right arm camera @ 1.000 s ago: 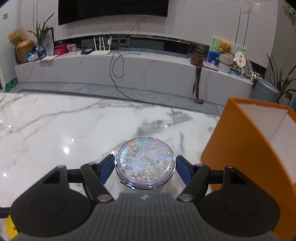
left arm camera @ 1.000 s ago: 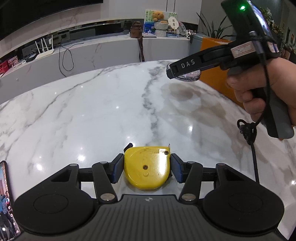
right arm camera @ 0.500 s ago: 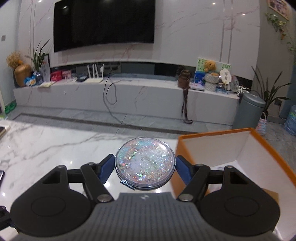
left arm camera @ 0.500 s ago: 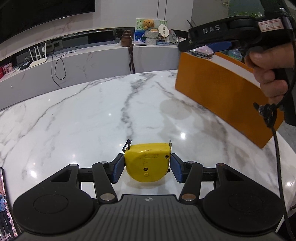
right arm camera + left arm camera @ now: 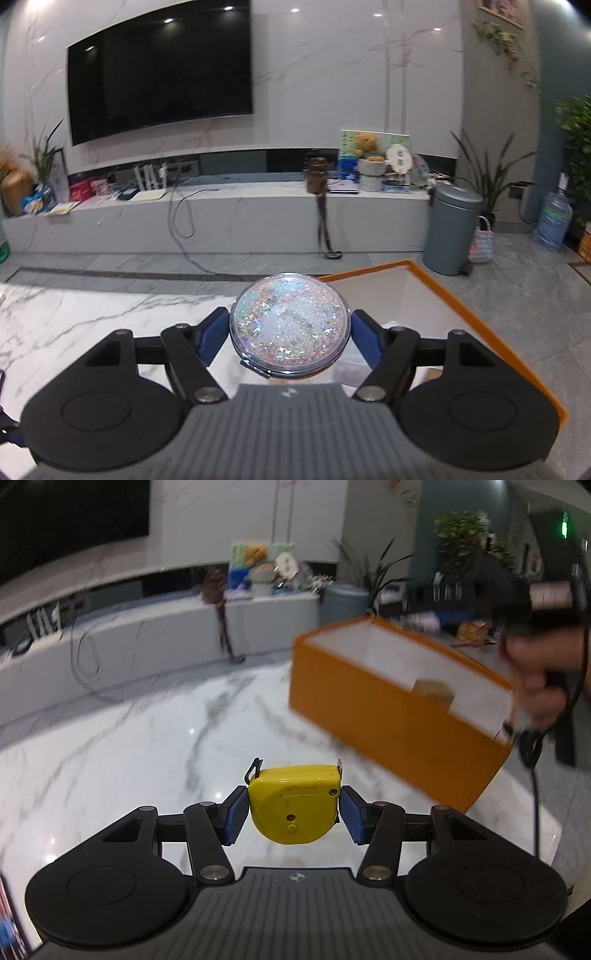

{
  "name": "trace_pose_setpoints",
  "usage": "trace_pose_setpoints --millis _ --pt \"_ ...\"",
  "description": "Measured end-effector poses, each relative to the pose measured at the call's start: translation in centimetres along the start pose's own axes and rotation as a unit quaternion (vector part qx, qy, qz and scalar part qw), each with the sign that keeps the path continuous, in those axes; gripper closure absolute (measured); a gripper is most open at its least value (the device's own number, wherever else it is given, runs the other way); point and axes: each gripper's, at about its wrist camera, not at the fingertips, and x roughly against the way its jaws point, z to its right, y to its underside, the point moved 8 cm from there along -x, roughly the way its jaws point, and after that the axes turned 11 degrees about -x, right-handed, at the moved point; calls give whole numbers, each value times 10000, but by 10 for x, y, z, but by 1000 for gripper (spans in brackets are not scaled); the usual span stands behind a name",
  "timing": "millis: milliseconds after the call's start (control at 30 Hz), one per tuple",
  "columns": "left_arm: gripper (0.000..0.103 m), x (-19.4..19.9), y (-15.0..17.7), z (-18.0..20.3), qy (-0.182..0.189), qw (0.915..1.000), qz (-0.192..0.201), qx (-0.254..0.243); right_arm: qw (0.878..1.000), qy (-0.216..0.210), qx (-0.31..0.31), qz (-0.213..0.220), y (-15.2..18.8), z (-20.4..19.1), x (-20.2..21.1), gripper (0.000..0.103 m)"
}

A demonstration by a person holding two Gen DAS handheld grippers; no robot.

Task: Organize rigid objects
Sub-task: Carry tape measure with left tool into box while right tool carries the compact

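My left gripper [image 5: 293, 808] is shut on a yellow tape measure [image 5: 293, 805] and holds it above the marble table [image 5: 129, 757]. An open orange box [image 5: 391, 720] with a white inside stands on the table to the right ahead. My right gripper [image 5: 290, 332] is shut on a round glittery compact [image 5: 290, 326] and holds it over the near left part of the orange box [image 5: 480, 332]. In the left wrist view the right gripper [image 5: 436, 616] is blurred, above the box's far right side.
A small tan object [image 5: 432, 692] lies inside the box. A phone [image 5: 9, 923] lies at the table's left edge. Beyond the table are a low marble bench [image 5: 221, 218], a grey bin [image 5: 450, 229] and plants [image 5: 491, 177].
Both grippers rose and moved right toward the orange box. The right gripper now holds the compact over the box's opening. The left view has swung to face the box.
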Motion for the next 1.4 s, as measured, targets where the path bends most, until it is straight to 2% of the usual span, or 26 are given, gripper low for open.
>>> trace_pose_setpoints --millis 300,467,567,767,1033,1400 --pt "42 -10 -93 25 26 9971 569 -512 9982 337 -481 119 -14 57 16 32" --pt "42 -39 -120 54 234 9958 624 -622 9971 489 -582 65 -13 82 15 32" --pt "42 -54 -130 74 430 9945 609 -729 9962 575 -658 31 -12 97 14 32" --pt "42 -81 -134 99 541 9922 428 -1035 9932 653 -962 -47 -9 124 10 32" --pt "42 -108 -135 108 433 9909 93 -1274 9900 681 -1231 -55 -14 142 0 32" --pt "42 -117 -143 115 283 9874 -33 -1560 9853 709 -1550 -103 -10 157 -10 32"
